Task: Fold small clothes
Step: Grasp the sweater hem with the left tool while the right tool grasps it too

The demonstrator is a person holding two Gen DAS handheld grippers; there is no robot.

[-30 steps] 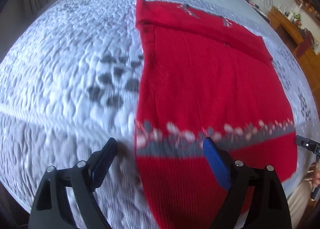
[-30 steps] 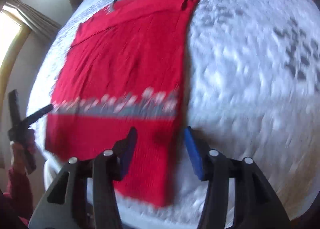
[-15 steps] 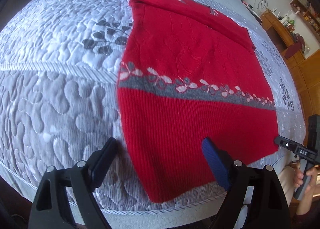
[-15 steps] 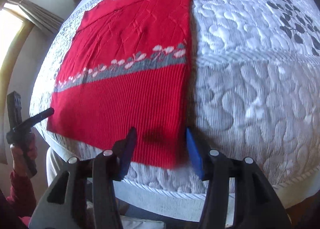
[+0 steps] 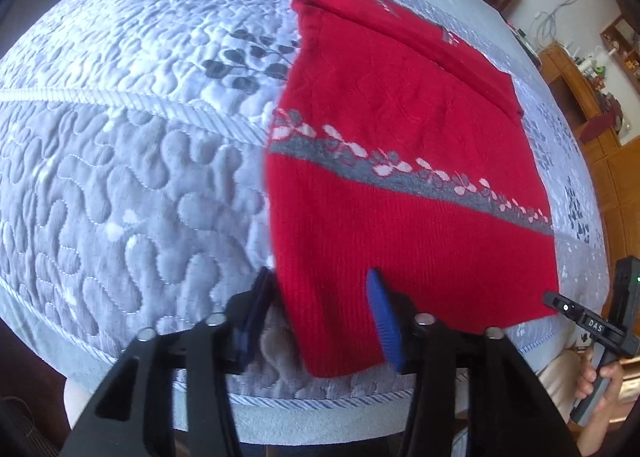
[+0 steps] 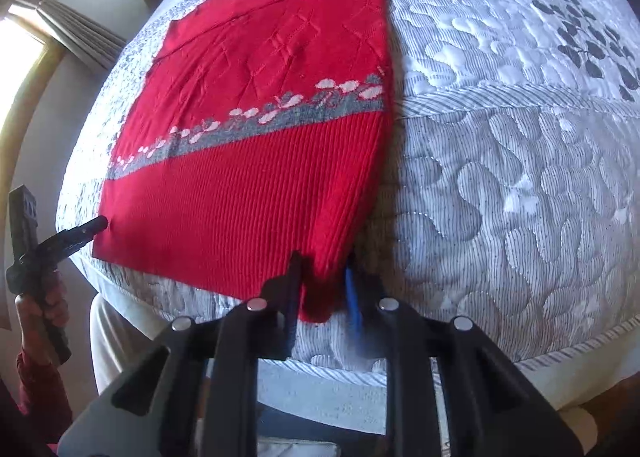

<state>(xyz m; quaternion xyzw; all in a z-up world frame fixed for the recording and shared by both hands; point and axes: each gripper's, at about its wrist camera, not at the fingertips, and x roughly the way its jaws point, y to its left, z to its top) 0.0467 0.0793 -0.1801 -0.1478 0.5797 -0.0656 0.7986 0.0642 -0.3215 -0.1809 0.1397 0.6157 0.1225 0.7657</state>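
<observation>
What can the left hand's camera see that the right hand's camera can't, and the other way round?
Only the left view shows wooden cabinets with cluttered shelves, and the left tongs closing astride the red sweater's near corner.
Only the right view shows a curtained window, and the right tongs closing on the opposite near corner.
Both show the sweater flat on the grey quilted bedspread.

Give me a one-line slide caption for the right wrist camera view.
Right gripper closing on the near corner of a red knit sweater lying flat on a grey quilted bedspread.
</observation>
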